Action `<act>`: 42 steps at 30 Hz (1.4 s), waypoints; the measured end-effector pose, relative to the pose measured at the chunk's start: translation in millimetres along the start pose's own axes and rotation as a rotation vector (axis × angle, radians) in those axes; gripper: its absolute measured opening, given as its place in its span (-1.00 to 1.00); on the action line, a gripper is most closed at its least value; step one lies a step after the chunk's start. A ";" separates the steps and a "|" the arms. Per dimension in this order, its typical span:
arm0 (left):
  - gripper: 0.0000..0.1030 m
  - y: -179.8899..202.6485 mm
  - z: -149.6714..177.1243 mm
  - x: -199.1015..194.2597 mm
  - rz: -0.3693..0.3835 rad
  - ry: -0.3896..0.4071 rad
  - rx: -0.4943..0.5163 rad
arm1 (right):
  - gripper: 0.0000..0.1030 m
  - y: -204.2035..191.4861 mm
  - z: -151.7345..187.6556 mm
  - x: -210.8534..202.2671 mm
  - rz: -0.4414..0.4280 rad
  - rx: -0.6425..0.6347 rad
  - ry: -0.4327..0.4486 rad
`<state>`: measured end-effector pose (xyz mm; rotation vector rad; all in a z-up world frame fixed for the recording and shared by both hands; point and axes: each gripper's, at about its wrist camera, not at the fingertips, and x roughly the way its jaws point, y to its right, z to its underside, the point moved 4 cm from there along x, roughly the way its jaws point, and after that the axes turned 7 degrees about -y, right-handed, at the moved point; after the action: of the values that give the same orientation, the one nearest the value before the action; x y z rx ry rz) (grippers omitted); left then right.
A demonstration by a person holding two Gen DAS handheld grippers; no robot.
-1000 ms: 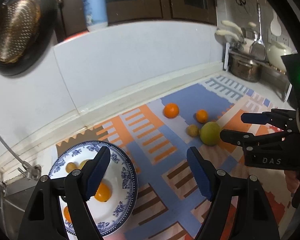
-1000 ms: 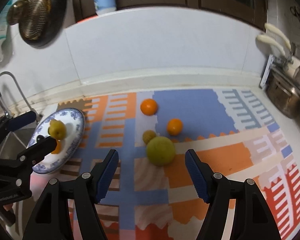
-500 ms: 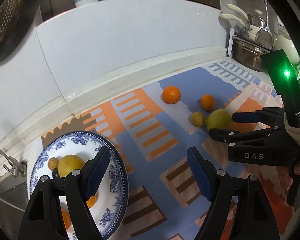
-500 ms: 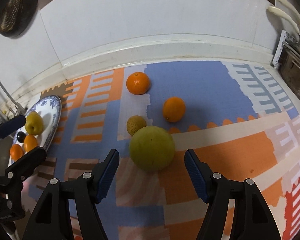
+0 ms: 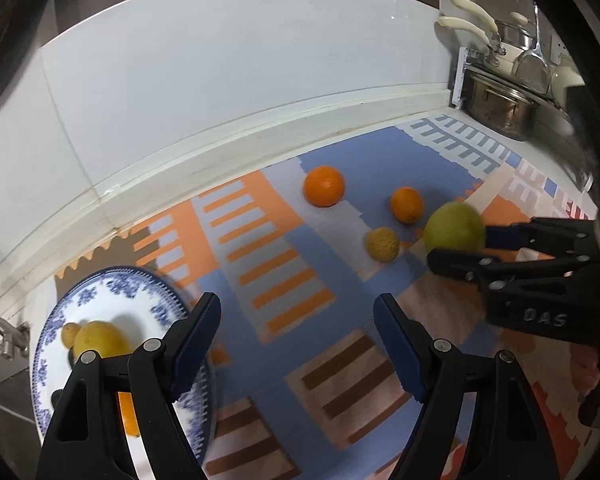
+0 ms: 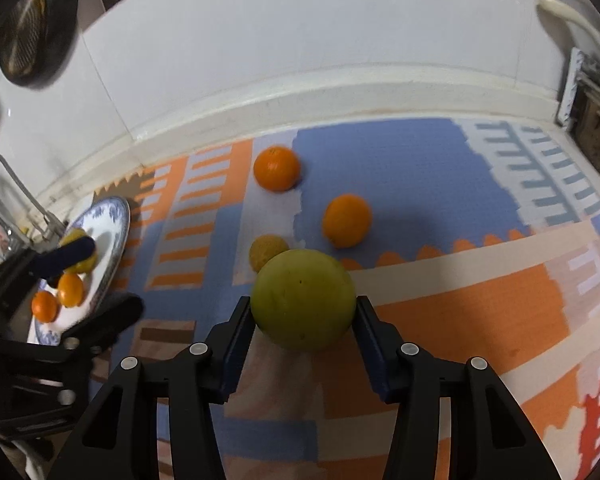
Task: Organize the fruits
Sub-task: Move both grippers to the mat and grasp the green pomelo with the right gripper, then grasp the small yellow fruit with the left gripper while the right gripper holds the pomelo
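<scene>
The right gripper [image 6: 303, 316], jaws touching both sides of the pomelo [image 6: 303, 299], is at the grasp step; next, squeeze firmly and carry it to the plate [image 6: 118, 216] at its left, where the left gripper [image 5: 296, 340] hangs wide and empty.

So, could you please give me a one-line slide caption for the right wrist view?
Right claw brackets the large green fruit on the patterned mat; two oranges and a plate lie beyond.

The left hand-held gripper [image 5: 298, 344] hangs open beside the blue-patterned plate [image 5: 100, 292] holding a yellow fruit [image 5: 98, 340].
</scene>
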<state>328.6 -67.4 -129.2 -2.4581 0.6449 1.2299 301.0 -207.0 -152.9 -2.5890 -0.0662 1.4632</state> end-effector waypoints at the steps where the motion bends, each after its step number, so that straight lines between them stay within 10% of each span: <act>1: 0.52 3.7 -2.7 1.8 0.003 0.004 0.003 | -0.02 2.3 -1.3 -4.7 0.009 0.001 0.015; 11: 0.46 46.2 -31.1 38.5 0.042 -0.020 0.011 | -0.01 46.1 -9.0 -34.5 0.065 0.027 0.073; 24: -0.50 59.2 -41.4 73.5 0.036 -0.079 -0.037 | -0.01 66.2 -16.8 -25.5 0.052 0.012 0.062; 42: -0.50 45.8 -33.4 2.8 0.040 0.017 -0.117 | -0.01 45.1 -12.8 -46.4 -0.021 -0.045 0.093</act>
<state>328.4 -122.6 -115.7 -2.5648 0.6472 1.2975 285.9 -258.6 -114.7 -2.6800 -0.1155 1.3481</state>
